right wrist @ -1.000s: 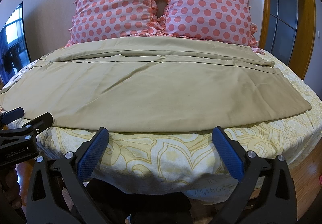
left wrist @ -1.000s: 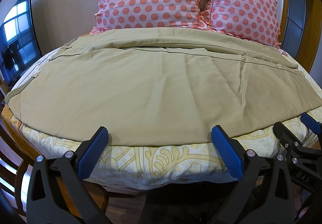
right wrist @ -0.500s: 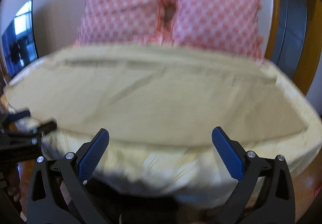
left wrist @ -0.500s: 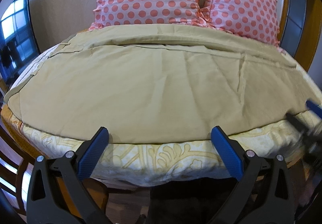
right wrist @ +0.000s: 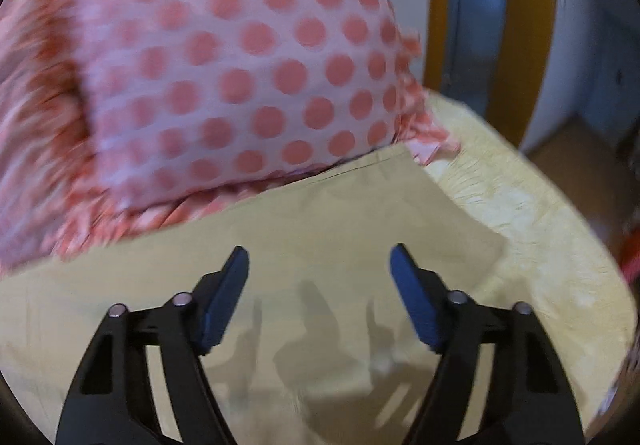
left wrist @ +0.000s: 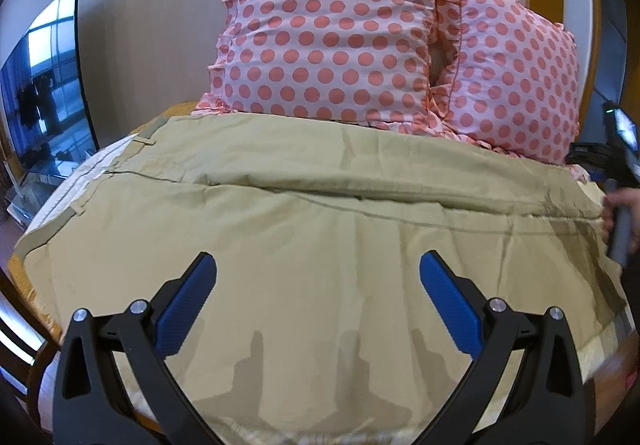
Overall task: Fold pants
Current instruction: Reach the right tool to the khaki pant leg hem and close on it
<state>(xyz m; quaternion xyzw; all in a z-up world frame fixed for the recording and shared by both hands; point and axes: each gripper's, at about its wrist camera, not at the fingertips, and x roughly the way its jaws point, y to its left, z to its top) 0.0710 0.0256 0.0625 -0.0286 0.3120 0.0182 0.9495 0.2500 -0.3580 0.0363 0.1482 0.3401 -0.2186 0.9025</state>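
Note:
Khaki pants (left wrist: 304,229) lie flat across the bed, folded lengthwise, waistband at the left. My left gripper (left wrist: 318,277) is open and empty, hovering low over the middle of the pants. My right gripper (right wrist: 320,269) is open and empty over the pants' right end (right wrist: 320,213), near the hem corner by the pillow; this view is blurred. The right gripper's body and the hand on it (left wrist: 618,181) show at the right edge of the left wrist view.
Two pink polka-dot pillows (left wrist: 332,37) stand behind the pants; one shows close up in the right wrist view (right wrist: 224,65). The yellow patterned bedsheet (right wrist: 520,205) shows to the right. A TV (left wrist: 44,85) stands at the left, a wooden door frame (right wrist: 516,25) at the right.
Both grippers moved forward from the bed's near edge to above the pants. The right gripper swung far to the right end of the pants, near the pillow.

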